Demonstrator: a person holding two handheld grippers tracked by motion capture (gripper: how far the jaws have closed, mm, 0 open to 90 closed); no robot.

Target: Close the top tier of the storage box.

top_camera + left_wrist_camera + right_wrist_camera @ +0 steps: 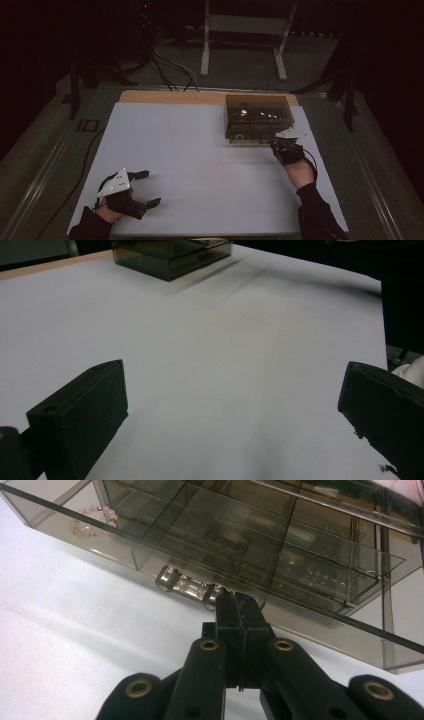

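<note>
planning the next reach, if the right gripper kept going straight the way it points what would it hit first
The right gripper, jaws shut, would probably meet the shiny metal handle on the smoky clear box; its tips look almost at it already.

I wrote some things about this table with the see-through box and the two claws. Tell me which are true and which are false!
1. The left claw is wide open. True.
2. The smoky see-through box sits near the left claw. False: it sits at the far right of the white table, by the right claw.
3. The right claw's jaws are pressed together at the box's shiny handle. True.
4. The left claw holds a pink bracelet. False: nothing is between its jaws; pink beads lie inside the box.
</note>
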